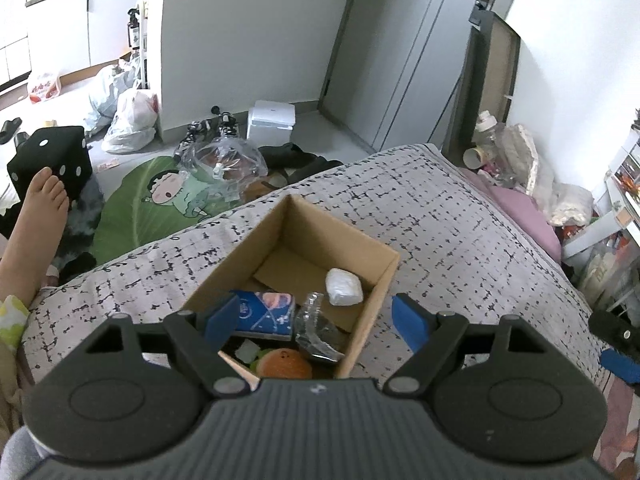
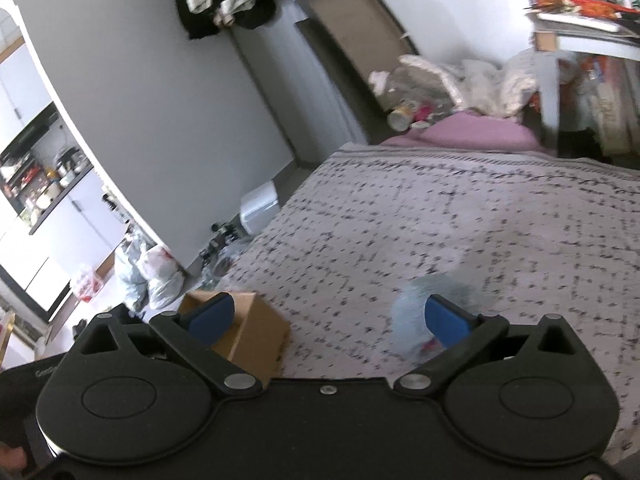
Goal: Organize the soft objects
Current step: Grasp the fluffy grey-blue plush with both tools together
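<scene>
An open cardboard box (image 1: 372, 280) stands on the patterned bedspread (image 1: 460, 220). Inside lie a white soft packet (image 1: 344, 286), a blue tissue pack (image 1: 266, 314), a clear plastic wrapper (image 1: 316, 332) and an orange plush (image 1: 286, 364). My left gripper (image 1: 316, 320) hovers open over the box's near end, with nothing pressed between its blue pads. In the right wrist view my right gripper (image 2: 328, 318) stands wide open over the bedspread (image 2: 440, 220), holding nothing. A blurred pale blue fluffy thing (image 2: 412, 300) lies on the bed just behind its right finger. The box (image 2: 256, 332) sits to the lower left.
A pink pillow (image 1: 524, 208) and a cluttered pile (image 1: 516, 152) sit at the bed's head, with a white desk (image 1: 616, 208) to the right. Off the bed's left edge are a green mat (image 1: 136, 208), plastic bags (image 1: 132, 120), a black dice cushion (image 1: 52, 160) and a person's foot (image 1: 44, 200).
</scene>
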Tool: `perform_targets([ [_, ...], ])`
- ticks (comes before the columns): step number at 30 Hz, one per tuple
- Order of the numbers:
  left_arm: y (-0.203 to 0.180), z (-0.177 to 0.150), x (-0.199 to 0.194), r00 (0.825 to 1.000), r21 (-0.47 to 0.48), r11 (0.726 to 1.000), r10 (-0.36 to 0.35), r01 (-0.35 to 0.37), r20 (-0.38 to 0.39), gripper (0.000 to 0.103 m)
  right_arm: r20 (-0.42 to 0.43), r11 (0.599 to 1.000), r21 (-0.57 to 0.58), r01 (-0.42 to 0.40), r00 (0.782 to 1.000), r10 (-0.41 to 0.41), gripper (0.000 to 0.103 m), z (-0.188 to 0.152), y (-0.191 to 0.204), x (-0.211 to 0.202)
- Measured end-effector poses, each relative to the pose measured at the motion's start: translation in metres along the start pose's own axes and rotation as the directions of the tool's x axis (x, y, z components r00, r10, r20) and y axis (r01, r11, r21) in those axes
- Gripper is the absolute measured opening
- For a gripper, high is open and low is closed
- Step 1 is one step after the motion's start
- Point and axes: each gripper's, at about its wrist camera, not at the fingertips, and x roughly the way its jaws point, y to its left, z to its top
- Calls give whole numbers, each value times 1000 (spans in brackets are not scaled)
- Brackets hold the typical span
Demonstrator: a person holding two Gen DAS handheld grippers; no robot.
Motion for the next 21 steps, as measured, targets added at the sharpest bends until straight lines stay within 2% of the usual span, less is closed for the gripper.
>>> perform_targets([
  [12,-42,-12,-7,999,73,997,-30,30,10,82,28,999,42,24,999,-25,102,9,-50,-16],
  [17,-56,-18,-6,999,88,996,-34,34,-6,82,22,998,58,14,1000,-15,101,2,-71,-10],
  [21,-65,-23,-1,1000,106,994,-17,20,-24,82,-14,996,91,24,1000,-23,98,-10,-91,3],
])
